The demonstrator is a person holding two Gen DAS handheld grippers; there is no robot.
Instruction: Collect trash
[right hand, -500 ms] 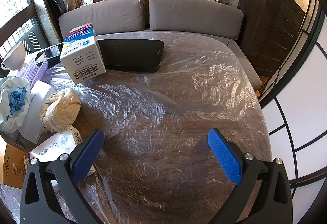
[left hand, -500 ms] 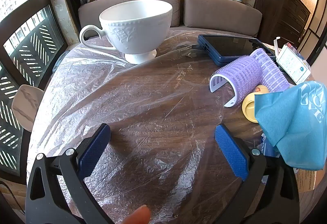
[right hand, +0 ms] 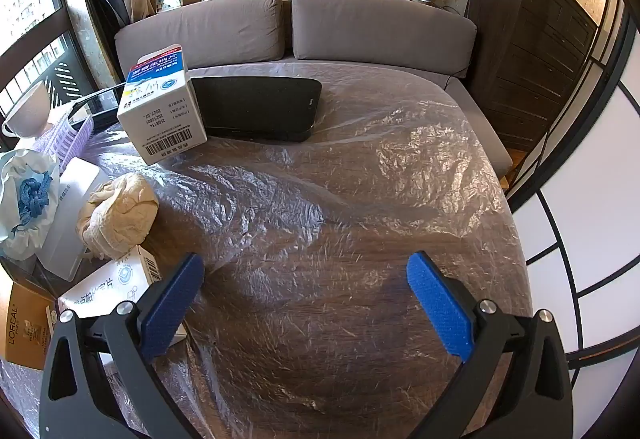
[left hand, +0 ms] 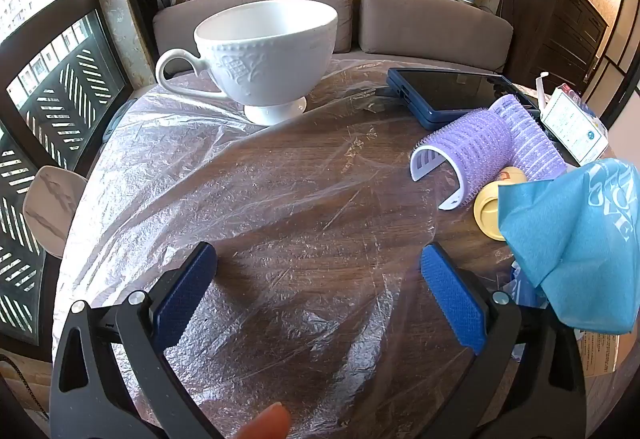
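Both claws spread, empty: mine left (left hand: 318,279), right (right hand: 304,289) | trash: wad (right hand: 118,213) and boxes (right hand: 162,107) left of right claw; blue bag (left hand: 576,239), rollers (left hand: 492,145) right of left claw | cup (left hand: 266,53) far ahead | film-covered table (right hand: 340,223) bare between jaws | rim near at right

Left claw (left hand: 320,279), right claw (right hand: 306,289): wide open, empty, angled downward.

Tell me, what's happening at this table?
A person holds a gripper in each hand over a plastic-covered table, about to collect trash. The left gripper and right gripper are both open and empty. A crumpled paper wad, boxes and a blue bag lie untouched.
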